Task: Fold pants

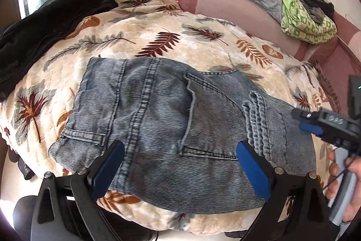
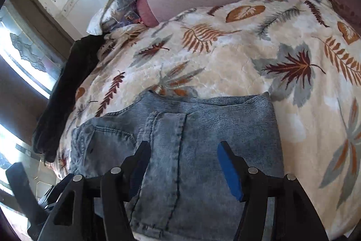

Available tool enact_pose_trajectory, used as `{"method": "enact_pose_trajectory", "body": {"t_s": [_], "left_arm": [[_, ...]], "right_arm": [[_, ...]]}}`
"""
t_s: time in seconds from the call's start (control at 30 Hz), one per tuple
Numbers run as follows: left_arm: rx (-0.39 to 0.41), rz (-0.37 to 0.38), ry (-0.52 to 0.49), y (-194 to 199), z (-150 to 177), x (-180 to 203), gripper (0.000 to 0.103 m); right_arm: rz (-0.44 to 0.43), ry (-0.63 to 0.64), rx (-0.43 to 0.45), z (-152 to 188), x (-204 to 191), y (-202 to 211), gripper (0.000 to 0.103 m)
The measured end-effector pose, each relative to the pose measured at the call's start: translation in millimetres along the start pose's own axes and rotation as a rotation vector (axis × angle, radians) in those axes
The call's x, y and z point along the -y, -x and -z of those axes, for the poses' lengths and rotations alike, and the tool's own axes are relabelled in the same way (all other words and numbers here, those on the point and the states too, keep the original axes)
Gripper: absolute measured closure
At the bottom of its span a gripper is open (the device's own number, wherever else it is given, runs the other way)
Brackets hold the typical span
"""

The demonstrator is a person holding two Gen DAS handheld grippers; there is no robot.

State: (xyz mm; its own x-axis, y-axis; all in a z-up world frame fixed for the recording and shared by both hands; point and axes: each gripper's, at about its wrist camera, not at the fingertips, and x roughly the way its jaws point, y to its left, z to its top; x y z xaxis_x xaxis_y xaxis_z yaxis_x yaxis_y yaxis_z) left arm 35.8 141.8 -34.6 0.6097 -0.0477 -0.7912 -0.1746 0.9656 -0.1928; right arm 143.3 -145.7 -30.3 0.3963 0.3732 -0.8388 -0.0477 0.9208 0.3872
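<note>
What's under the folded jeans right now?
The jeans lie on a cream blanket with a leaf print, which shows on every side of them. Whatever sits directly beneath the denim is covered, so I can't tell whether anything else is there.

Left gripper (image 1: 180, 157): black plastic arms, triangular cut-outs in each, round silver pins at the joints, flat blue pads on the inner faces of both fingers (image 1: 253, 168). Right gripper (image 2: 183, 164): same black frame, same silver pins, blue pad bright on one finger, shaded on the other. Seen from the left wrist camera: black block with white raised lettering, small silver screw on top, blue pad beneath, grey handle, thin black cord along the bare hand (image 1: 347, 186).
</note>
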Motion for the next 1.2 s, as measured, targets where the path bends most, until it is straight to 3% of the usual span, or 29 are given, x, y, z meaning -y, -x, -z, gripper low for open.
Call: {"method": "enact_pose_trajectory", "body": {"t_s": [0.07,0.13,0.27,0.4,0.47,0.57,0.67,0.73,0.87,1.0,1.2], "left_arm": [[0.019,0.024,0.079,6,0,-24,0.004],[0.057,0.055,0.184,14,2,-54,0.004],[0.146,0.072,0.436,28,10,-113,0.004],[0.186,0.051,0.536,32,20,-138,0.004],[0.19,0.045,0.559,30,24,-142,0.004],[0.166,0.033,0.553,21,27,-144,0.004],[0.128,0.034,0.528,14,29,-140,0.004],[0.13,0.015,0.516,14,29,-136,0.004],[0.13,0.033,0.513,15,31,-135,0.004],[0.144,0.05,0.56,17,34,-146,0.004],[0.153,0.042,0.569,16,36,-149,0.004]], "right_arm": [[0.047,-0.062,-0.083,-1,13,-29,0.033],[0.045,-0.046,-0.04,-2,4,-19,0.032],[-0.034,0.006,0.033,-4,-32,10,0.032],[-0.217,0.033,-0.045,1,-80,-2,0.032],[-0.282,0.02,-0.11,8,-96,-22,0.032],[-0.286,0.011,-0.239,21,-105,-67,0.026],[-0.285,-0.02,-0.213,23,-106,-65,0.025],[-0.305,-0.007,-0.229,21,-111,-56,0.025],[-0.308,0.015,-0.173,11,-113,-44,0.025],[-0.288,-0.029,-0.249,12,-101,-79,0.021],[-0.294,-0.019,-0.219,6,-109,-56,0.021]]}}
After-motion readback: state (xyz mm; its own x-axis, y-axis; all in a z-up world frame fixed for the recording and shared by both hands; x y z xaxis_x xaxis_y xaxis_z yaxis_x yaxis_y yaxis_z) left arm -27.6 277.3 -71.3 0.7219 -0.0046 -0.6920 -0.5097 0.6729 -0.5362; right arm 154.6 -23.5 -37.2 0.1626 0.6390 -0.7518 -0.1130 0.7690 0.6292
